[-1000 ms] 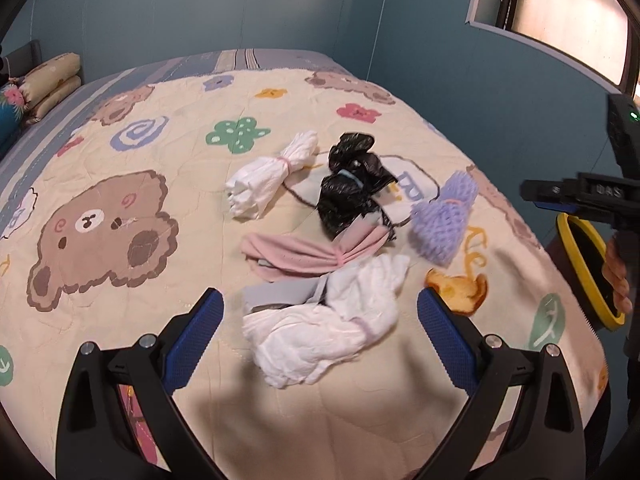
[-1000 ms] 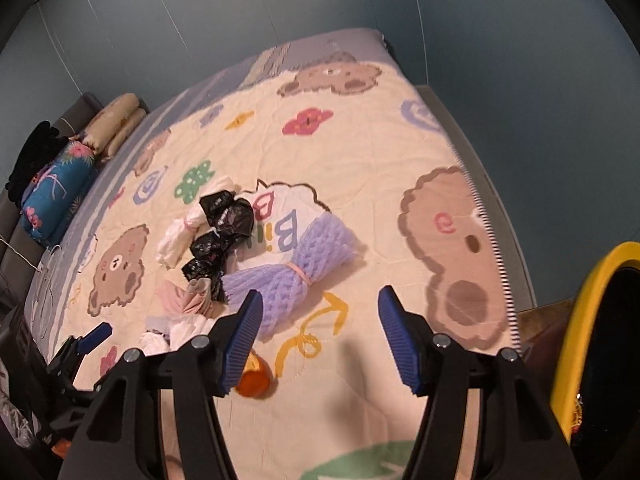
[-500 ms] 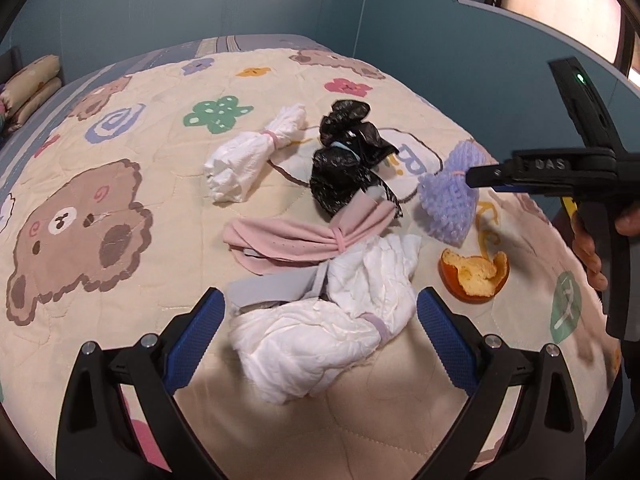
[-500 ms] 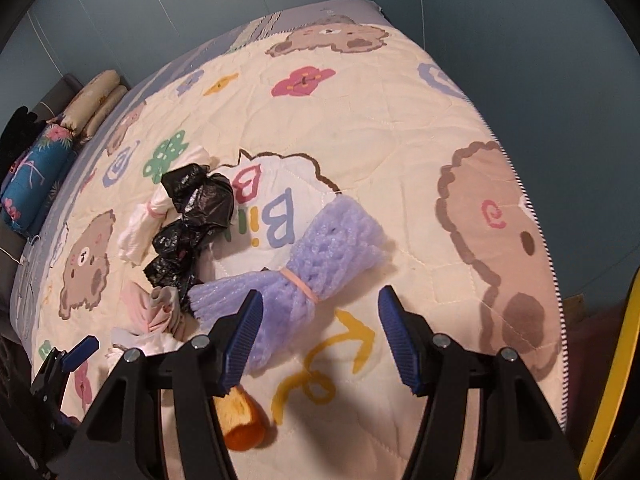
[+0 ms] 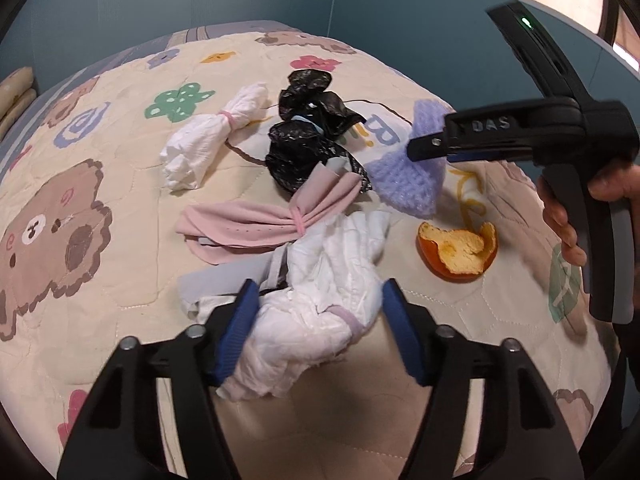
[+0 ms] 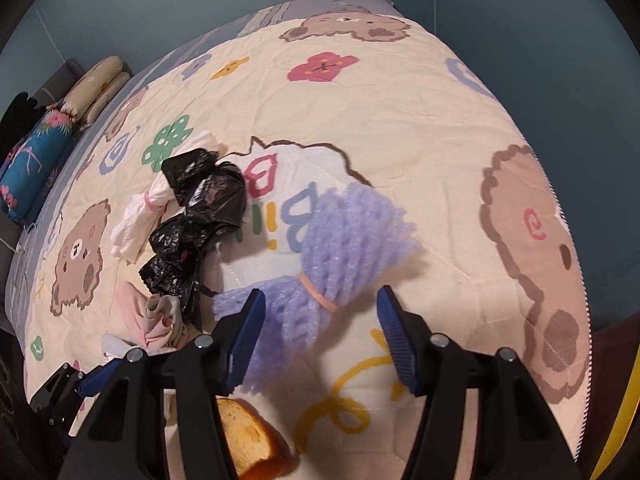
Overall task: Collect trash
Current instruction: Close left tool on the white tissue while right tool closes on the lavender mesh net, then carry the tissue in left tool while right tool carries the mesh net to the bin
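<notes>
**Trash cluster on bed, both grippers lowered over bundles**

The bed (image 6: 420,128) is covered by a cream quilt printed with bears and flowers. Wide bare quilt is seen beyond and to the left of the trash cluster in the left wrist view. The quilt's right edge is bounded closely by the blue wall (image 6: 520,20). Pillows (image 6: 92,88) are stacked at the far end.

The trash is grouped near the quilt's right side. The black plastic bag (image 5: 308,140) lies at the centre, with a white tied bundle (image 5: 208,140) to its left and a pink tied cloth (image 5: 272,220) in front of it, touching it. The orange peel (image 5: 460,248) lies apart, on open quilt to the right.

The left gripper (image 5: 320,332) has just been closing; the large white wad (image 5: 320,308) is between its blue pads, with the left pad against it and a gap at the right pad, so no grasp is confirmed.

The right gripper (image 6: 322,332) has just been closing; the purple foam net (image 6: 332,264) lies between its pads, not yet clamped.
</notes>
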The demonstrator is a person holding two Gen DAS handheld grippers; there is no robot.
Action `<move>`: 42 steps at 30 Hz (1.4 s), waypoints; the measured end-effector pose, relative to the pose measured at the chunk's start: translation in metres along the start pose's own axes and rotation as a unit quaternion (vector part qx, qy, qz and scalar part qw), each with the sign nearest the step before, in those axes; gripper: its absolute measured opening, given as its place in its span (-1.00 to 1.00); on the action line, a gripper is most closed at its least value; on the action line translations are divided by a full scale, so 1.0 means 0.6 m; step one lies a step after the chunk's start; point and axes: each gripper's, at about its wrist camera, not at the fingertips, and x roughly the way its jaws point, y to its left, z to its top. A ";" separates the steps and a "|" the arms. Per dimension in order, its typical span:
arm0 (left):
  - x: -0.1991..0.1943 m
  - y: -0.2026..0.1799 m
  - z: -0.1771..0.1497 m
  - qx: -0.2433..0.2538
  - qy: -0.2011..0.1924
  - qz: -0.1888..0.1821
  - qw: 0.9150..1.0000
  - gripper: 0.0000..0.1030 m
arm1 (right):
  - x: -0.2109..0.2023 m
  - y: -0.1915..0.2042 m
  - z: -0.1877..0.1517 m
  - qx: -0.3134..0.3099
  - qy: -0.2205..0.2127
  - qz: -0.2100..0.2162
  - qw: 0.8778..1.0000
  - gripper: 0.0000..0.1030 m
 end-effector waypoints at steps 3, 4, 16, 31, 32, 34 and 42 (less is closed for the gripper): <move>0.000 -0.007 -0.001 0.011 -0.003 0.002 1.000 -0.23 | 0.008 0.014 0.000 -0.012 0.002 -0.005 1.000 -0.28; 0.000 -0.008 -0.001 0.013 -0.004 0.003 1.000 -0.28 | 0.010 0.017 0.000 -0.014 0.003 -0.005 1.000 -0.32; -0.028 -0.026 0.004 0.030 -0.017 0.002 0.999 -0.85 | -0.013 0.033 -0.006 -0.029 -0.009 0.008 0.999 -0.53; -0.107 -0.005 0.012 -0.021 -0.043 -0.036 0.998 -0.86 | -0.097 0.019 -0.027 -0.019 -0.031 0.045 0.998 -0.53; -0.118 -0.005 0.012 -0.026 -0.048 -0.038 0.998 -0.86 | -0.101 0.019 -0.029 -0.020 -0.032 0.046 0.998 -0.53; -0.128 -0.004 0.011 -0.029 -0.053 -0.041 0.997 -0.86 | -0.116 0.019 -0.036 -0.022 -0.037 0.049 0.998 -0.53; -0.190 -0.017 0.007 -0.038 -0.083 -0.051 0.995 -0.86 | -0.173 0.009 -0.058 -0.028 -0.057 0.061 0.996 -0.52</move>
